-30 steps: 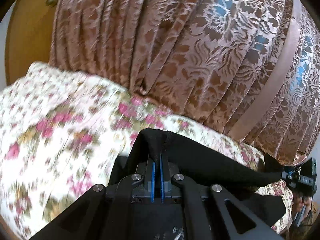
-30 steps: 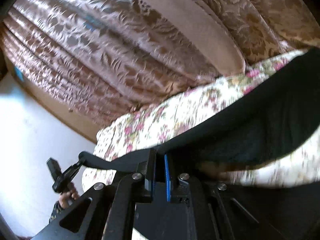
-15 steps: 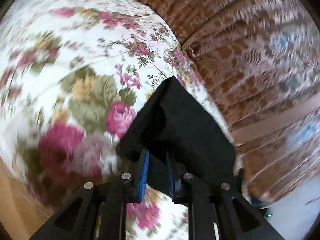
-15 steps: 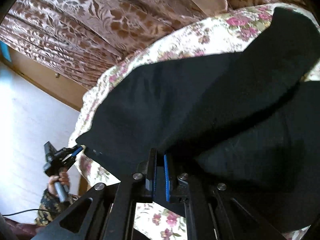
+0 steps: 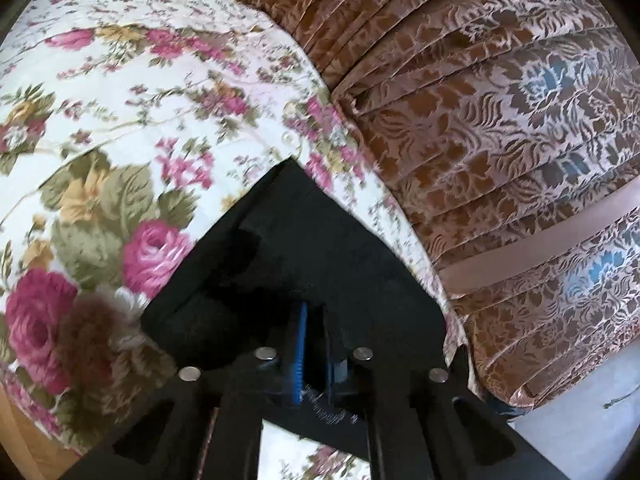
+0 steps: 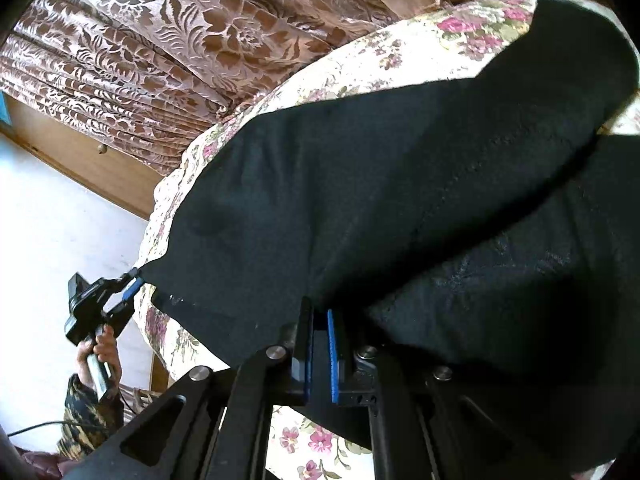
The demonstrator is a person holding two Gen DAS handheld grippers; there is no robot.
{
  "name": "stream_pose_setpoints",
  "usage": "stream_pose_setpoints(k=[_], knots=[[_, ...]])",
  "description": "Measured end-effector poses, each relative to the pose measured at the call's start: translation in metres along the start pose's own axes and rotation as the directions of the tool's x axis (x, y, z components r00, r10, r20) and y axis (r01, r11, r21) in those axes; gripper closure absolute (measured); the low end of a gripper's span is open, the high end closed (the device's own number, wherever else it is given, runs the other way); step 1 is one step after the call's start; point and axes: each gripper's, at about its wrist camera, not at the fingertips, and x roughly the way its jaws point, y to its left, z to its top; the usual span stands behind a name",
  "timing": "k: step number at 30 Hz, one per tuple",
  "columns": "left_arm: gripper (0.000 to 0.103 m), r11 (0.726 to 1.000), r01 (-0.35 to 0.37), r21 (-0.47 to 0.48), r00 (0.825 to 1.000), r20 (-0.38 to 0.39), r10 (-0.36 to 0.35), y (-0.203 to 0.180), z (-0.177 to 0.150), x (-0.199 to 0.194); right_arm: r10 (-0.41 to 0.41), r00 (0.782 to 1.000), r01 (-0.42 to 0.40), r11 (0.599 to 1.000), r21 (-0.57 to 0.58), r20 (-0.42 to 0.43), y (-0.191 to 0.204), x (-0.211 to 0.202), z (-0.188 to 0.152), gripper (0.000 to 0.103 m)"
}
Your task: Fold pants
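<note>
pants: one black pair (image 6: 400, 184) lying on the floral bedspread (image 5: 132, 120) of the bed | left gripper (image 5: 314, 344): two blue-padded fingers (image 5: 299, 354) pinching one corner of the cloth; right gripper (image 6: 320, 354): two fingers (image 6: 333, 356) pinching its near edge | backdrop: one brown patterned curtain (image 5: 500, 120)

Open floral bedspread (image 5: 120, 128) left of black pants (image 5: 304, 256); pleated brocade curtain (image 5: 500, 120) walling off far side.
</note>
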Motion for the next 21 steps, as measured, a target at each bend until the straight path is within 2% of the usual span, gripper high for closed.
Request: stream_pose_setpoints(k=[4, 9, 13, 17, 21], knots=[[0.098, 0.999, 0.017, 0.030, 1.000, 0.010, -0.018, -0.006, 0.005, -0.009, 0.014, 0.999, -0.013, 0.999, -0.035, 0.037, 0.011, -0.020, 0.001, 0.098], [0.098, 0.999, -0.029, 0.046, 1.000, -0.001, 0.029, 0.006, -0.001, -0.017, 0.034, 0.996, -0.027, 0.996, -0.085, 0.078, 0.030, -0.051, -0.008, 0.098], [0.098, 0.999, -0.052, 0.014, 0.998, -0.026, 0.052, 0.024, -0.012, -0.014, 0.010, 0.999, -0.006, 0.993, -0.121, 0.037, 0.038, -0.050, -0.027, 0.098], [0.098, 0.998, -0.063, 0.000, 0.998, -0.031, 0.063, 0.036, -0.019, -0.014, -0.014, 1.000, 0.012, 0.996, -0.083, -0.018, 0.027, -0.035, -0.042, 0.098], [0.098, 0.993, -0.115, -0.010, 0.992, -0.061, 0.115, 0.047, -0.021, -0.001, -0.051, 0.998, 0.047, 0.995, -0.089, -0.043, 0.023, -0.025, -0.048, 0.098]])
